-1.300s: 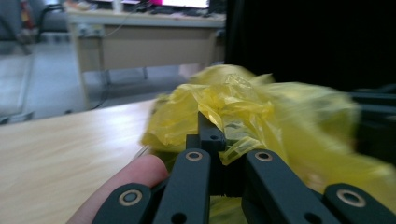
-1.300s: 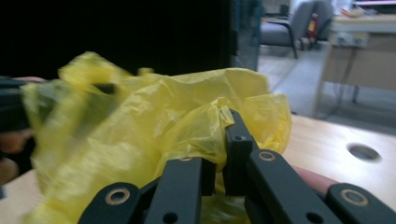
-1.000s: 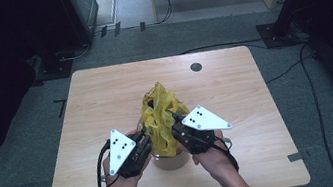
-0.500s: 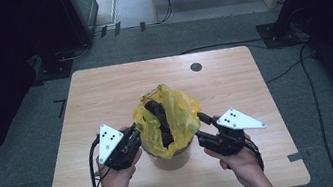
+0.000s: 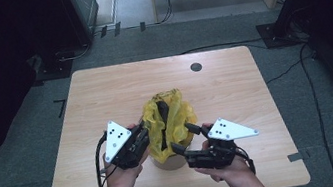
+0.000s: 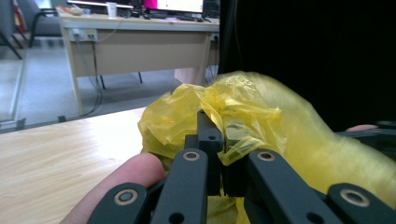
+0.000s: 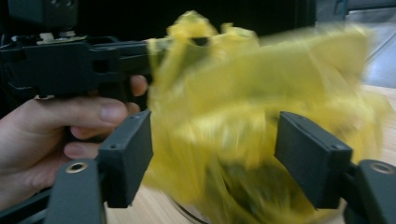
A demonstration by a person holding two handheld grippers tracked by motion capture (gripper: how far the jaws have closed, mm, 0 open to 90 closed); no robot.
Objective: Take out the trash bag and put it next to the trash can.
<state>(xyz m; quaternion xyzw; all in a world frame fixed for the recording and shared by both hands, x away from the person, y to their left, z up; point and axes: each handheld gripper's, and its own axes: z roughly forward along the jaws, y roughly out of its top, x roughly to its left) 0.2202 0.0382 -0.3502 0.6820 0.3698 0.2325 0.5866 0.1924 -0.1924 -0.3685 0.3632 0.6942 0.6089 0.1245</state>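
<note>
Bag: a thin yellow plastic bag (image 5: 171,118) stood bunched up at lower centre of the high view, lining a small round container (image 5: 169,161) on the counter (image 5: 235,92).
Left gripper (image 5: 144,136): its fingers (image 6: 211,140) were pressed together, pinching a fold of the bag's rim at the film's left side.
Right gripper (image 5: 185,138): its fingers (image 7: 128,154) had just been opening and stood spread to either side of the bag, apparently free of the film, though that gripper's view was blurred.
Handling: the film looked very light, limp and slippery; it would crumple, stretch or tear rather than hold shape.
Where to hold: best at the gathered rim, on a doubled fold, opposite the left pinch.
Risk: a hard pull could probably lift or tip the light container.
</note>
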